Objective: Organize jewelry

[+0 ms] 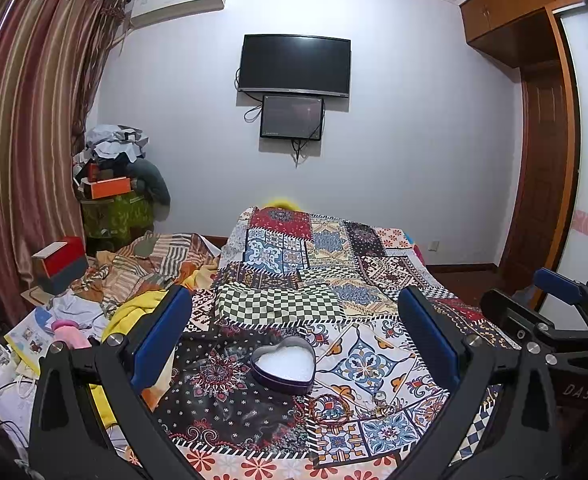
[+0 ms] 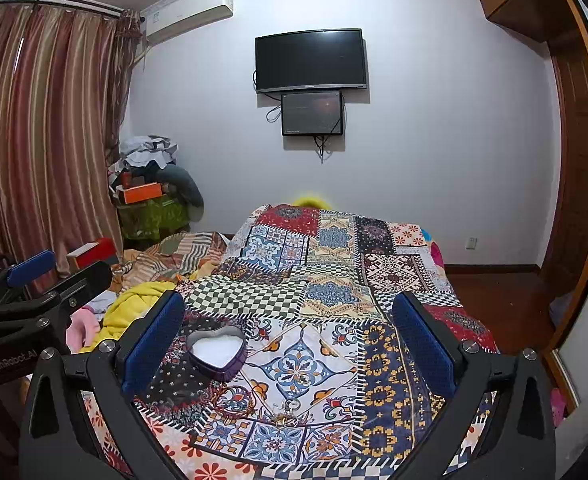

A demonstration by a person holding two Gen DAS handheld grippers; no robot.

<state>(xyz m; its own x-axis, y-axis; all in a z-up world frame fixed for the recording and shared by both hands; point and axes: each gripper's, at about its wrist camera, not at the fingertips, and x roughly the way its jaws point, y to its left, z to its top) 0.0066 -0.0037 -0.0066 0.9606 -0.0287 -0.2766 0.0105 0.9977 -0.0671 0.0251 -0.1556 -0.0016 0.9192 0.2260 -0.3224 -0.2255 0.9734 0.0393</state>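
Observation:
A dark heart-shaped tin [image 1: 283, 364] with a white lining lies open on the patchwork bedspread [image 1: 374, 280]. Just in front of it lie a red beaded bracelet [image 1: 330, 408] and a small gold chain [image 1: 378, 404]. My left gripper [image 1: 294, 296] hovers above the tin, open and holding nothing. In the right wrist view the tin [image 2: 216, 350] sits at lower left, with a ring [image 2: 302, 379], more rings [image 2: 291, 404], a gold chain [image 2: 281, 420] and the bracelet [image 2: 233, 400] nearer the camera. My right gripper [image 2: 287, 300] is open too, with nothing between its fingers.
Crumpled bedding, a yellow cloth [image 1: 133, 312] and a red box [image 1: 59, 260] crowd the bed's left side. A cluttered stand [image 1: 113, 200] is by the curtain. A wall TV [image 1: 296, 66] hangs ahead. The wooden door [image 1: 542, 180] and floor are to the right.

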